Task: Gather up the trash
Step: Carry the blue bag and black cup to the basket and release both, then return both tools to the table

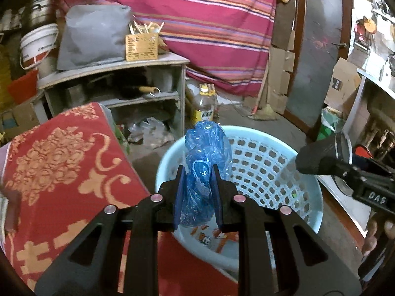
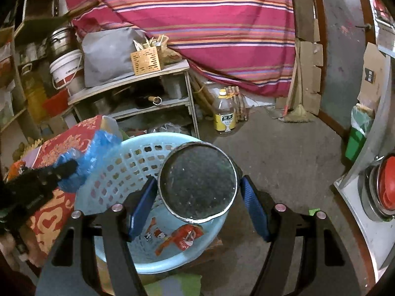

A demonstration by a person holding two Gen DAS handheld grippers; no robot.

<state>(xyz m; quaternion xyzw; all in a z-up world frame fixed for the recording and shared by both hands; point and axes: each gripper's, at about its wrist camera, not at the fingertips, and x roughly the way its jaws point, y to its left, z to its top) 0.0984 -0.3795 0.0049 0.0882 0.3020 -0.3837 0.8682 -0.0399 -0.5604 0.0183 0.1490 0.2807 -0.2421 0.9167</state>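
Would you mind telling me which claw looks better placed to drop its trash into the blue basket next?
Probably the right claw: its round tin hangs over the basket interior. The left claw's blue plastic bag sits nearer the rim.

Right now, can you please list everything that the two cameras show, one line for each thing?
plastic bag: one, blue, between the left gripper's pads, over the basket
round tin: one, dark grey, between the right gripper's pads, over the basket
basket: one, light blue, on the floor
wrappers: a few, red and orange, at the basket's bottom
oil bottle: one, clear with yellow label, on the floor
shelf unit: one, grey, behind the basket
striped cloth: one, pink, at the back
left gripper: one, black
right gripper: one, black
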